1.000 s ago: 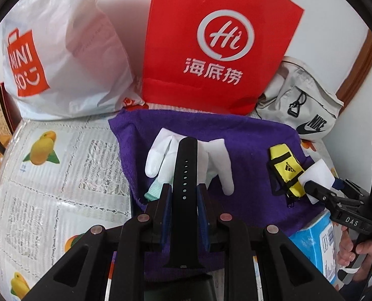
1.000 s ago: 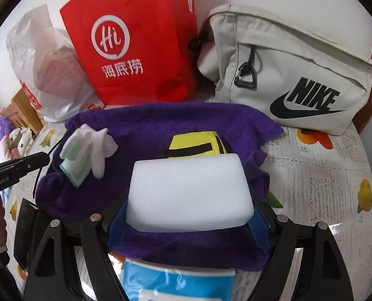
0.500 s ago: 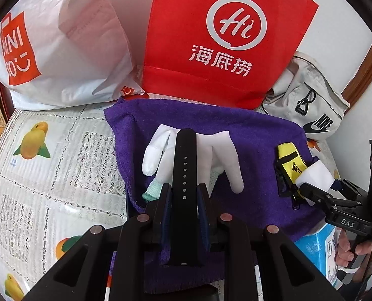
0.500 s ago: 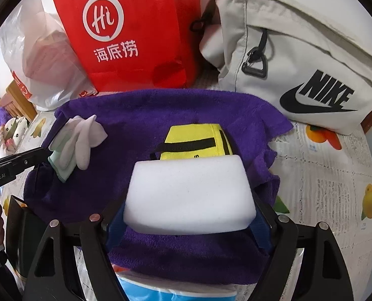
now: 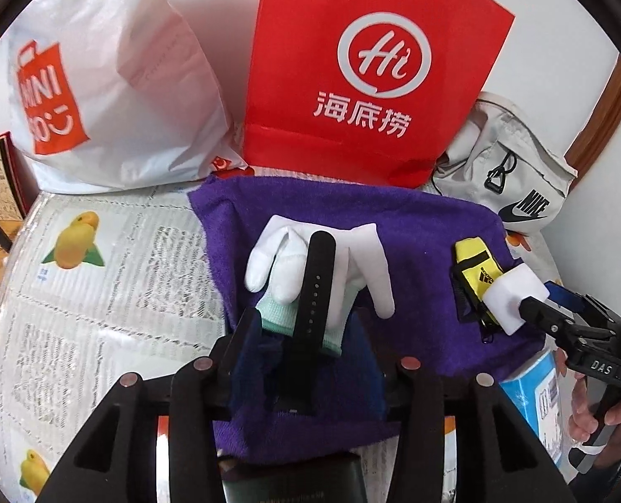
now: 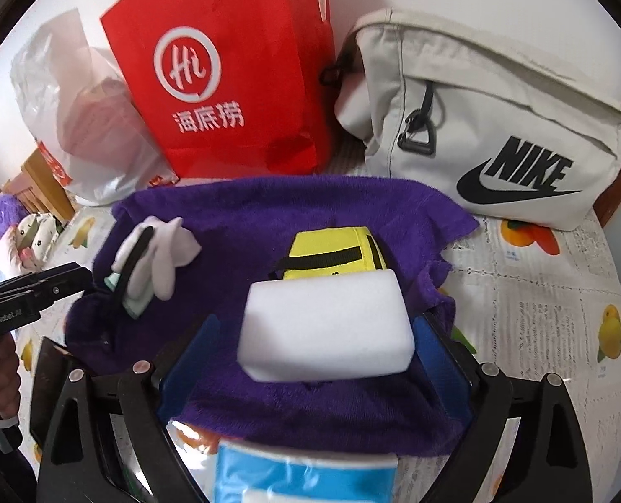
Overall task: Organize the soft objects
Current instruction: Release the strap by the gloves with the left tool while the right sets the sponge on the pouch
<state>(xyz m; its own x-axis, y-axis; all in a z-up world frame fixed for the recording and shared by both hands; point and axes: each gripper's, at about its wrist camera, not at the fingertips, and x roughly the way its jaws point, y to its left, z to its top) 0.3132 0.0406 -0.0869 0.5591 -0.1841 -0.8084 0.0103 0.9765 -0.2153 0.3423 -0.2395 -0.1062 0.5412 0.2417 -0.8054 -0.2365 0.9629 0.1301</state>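
At the far left a white crinkled plastic bag (image 5: 113,84) with an orange logo stands at the back of the worktop (image 5: 101,293), which wears a fruit-printed cover. Just to its right stands a red paper bag (image 5: 373,67) with a white round emblem. In front of both lies a purple fleecy towel (image 5: 419,260). On its left part rests a white fabric glove (image 5: 285,268) with a pale green cuff, and a black perforated rubber strap (image 5: 314,293) lies along the glove. The left tool (image 5: 306,335) has just been opening; its jaws stand at a moderate gap on either side of the strap and do not press it. Further right on the towel sits a yellow pouch (image 6: 331,251) with black trim, and a white rectangular foam sponge (image 6: 327,331) lies against its near edge. The right tool (image 6: 319,360) has just been opening too; its blue pads (image 6: 440,352) stand wide, clear of the sponge's ends. At the far right a beige fabric waist bag (image 6: 499,134) with a black logo leans at the back.
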